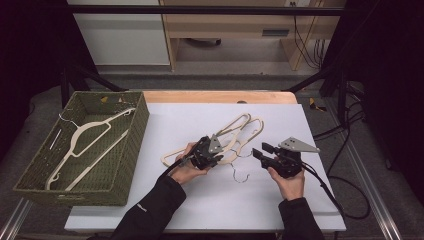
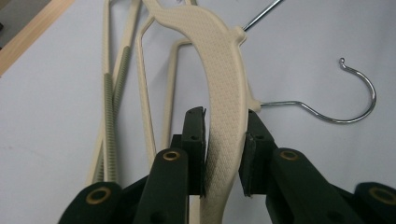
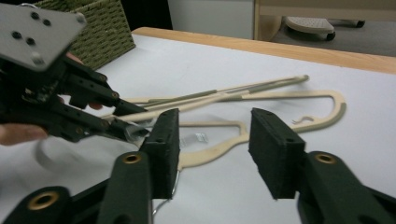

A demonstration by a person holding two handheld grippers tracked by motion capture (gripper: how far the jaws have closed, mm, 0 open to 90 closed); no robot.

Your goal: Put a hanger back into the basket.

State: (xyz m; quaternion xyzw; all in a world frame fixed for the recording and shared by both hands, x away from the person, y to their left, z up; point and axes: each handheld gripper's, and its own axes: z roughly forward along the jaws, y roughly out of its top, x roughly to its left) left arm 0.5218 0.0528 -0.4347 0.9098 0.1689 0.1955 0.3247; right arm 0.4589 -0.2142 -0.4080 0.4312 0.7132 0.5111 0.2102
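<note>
Two cream plastic hangers lie overlapped on the white table top [image 1: 200, 200]. My left gripper [image 1: 221, 155] is shut on the shoulder of the nearer hanger [image 2: 224, 70], just below its wire hook [image 2: 359, 93], with both pads against the textured plastic. The second hanger [image 2: 112, 93], with a green ribbed bar, lies beside it. My right gripper [image 1: 262, 150] hovers to the right of the hangers, open, with nothing between its pads [image 3: 275, 149]. In the right gripper view the held hanger [image 3: 219, 149] lies beyond those jaws and the left gripper [image 3: 135, 128] comes in from the left.
A green woven basket [image 1: 135, 130] stands at the table's left with another cream hanger [image 1: 82, 137] inside. A wooden edge [image 1: 215, 96] runs along the table's far side. Black frame bars and cables [image 1: 345, 190] are at the right.
</note>
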